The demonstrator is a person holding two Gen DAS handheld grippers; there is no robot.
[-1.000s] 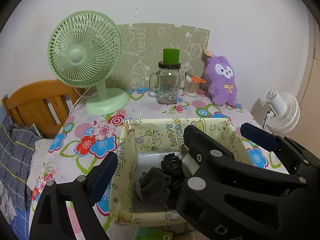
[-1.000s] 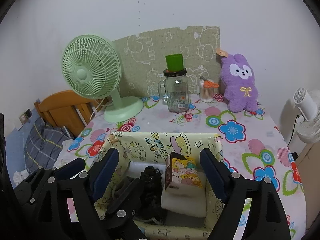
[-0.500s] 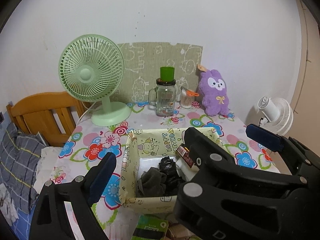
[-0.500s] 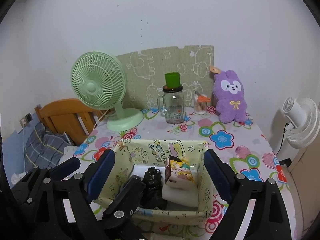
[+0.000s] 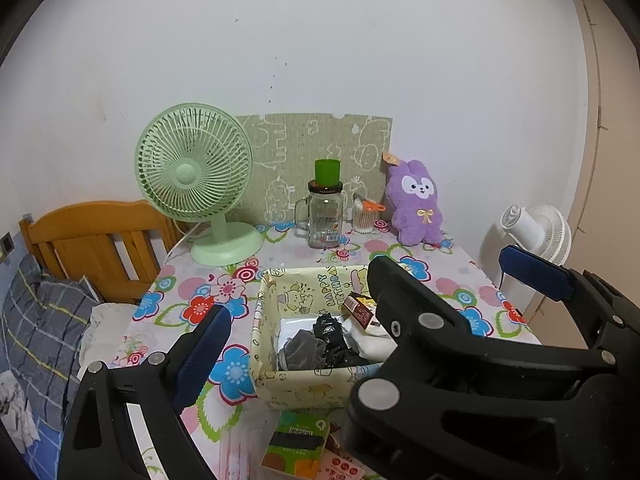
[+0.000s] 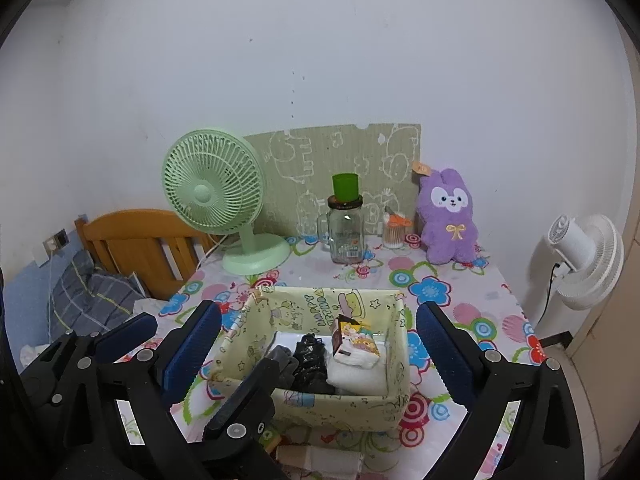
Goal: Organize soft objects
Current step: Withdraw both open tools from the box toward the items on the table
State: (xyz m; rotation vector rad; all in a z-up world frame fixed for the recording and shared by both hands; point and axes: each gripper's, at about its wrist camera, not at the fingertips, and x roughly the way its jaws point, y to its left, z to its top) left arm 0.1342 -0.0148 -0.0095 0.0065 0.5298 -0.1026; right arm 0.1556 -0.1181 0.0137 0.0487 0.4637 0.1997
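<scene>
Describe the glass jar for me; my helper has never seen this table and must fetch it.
Start at the big green fan at the table's back left. Going right along the wall, the next thing standing is the glass jar, before the purple plush rabbit. It alone is clear with a handle, and a green cup sits on its dark lid.

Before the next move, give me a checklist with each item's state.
1. Left gripper open and holding nothing: ok.
2. Right gripper open and holding nothing: ok.
3. Yellow fabric bin upright on the flowered table: ok.
4. Soft items inside the bin, namely grey cloth, black bundle and white socks: ok.
5. Purple plush rabbit put away: not ok, it sits at the back by the wall.
6. Green packet at the table's near edge, soft or not: cannot tell.
</scene>
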